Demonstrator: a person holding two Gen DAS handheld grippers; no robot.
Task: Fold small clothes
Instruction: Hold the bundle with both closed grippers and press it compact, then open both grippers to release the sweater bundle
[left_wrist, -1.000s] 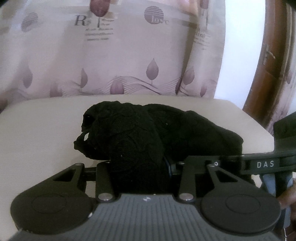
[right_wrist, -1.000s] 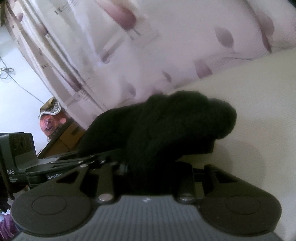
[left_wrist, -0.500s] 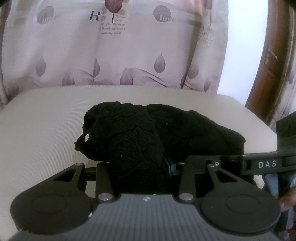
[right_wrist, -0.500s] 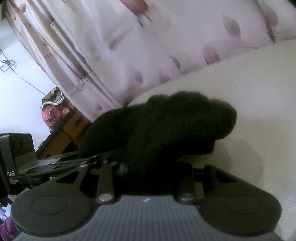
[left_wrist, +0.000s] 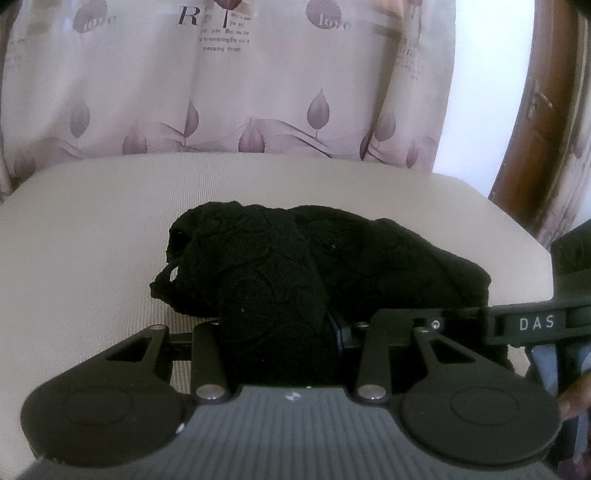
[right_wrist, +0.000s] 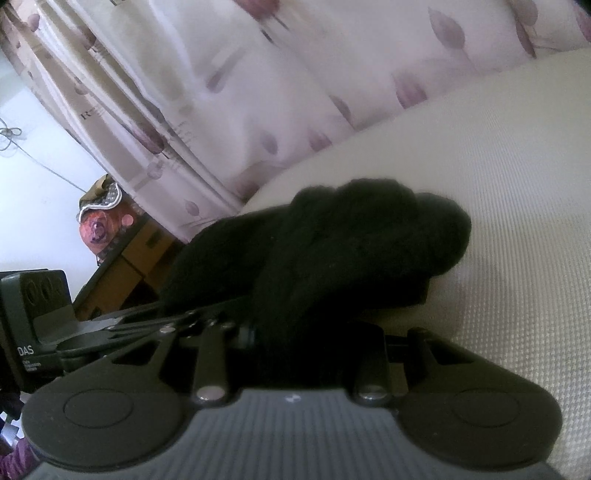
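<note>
Two grippers on one black lace garment (left_wrist: 332, 266) — left gripper (left_wrist: 275, 332) clamped on bunched cloth, right gripper (right_wrist: 303, 332) likewise (fingertips buried), garment heaped on cream cushion (left_wrist: 92, 240), patterned curtain (left_wrist: 221, 92) behind

Bare cushion (left_wrist: 92, 236) left (curtain (left_wrist: 221, 92) seemingly behind)

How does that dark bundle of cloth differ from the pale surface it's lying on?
The black garment is dark and lacy in the left wrist view; the beige cushion is pale with a fine, even weave. The garment is bunched into a lumpy heap; the cushion lies smooth and flat. The garment is small and the cushion spreads wide around it. The garment is gripped by the left gripper and right gripper; the cushion is not held. Both are fabric.
</note>
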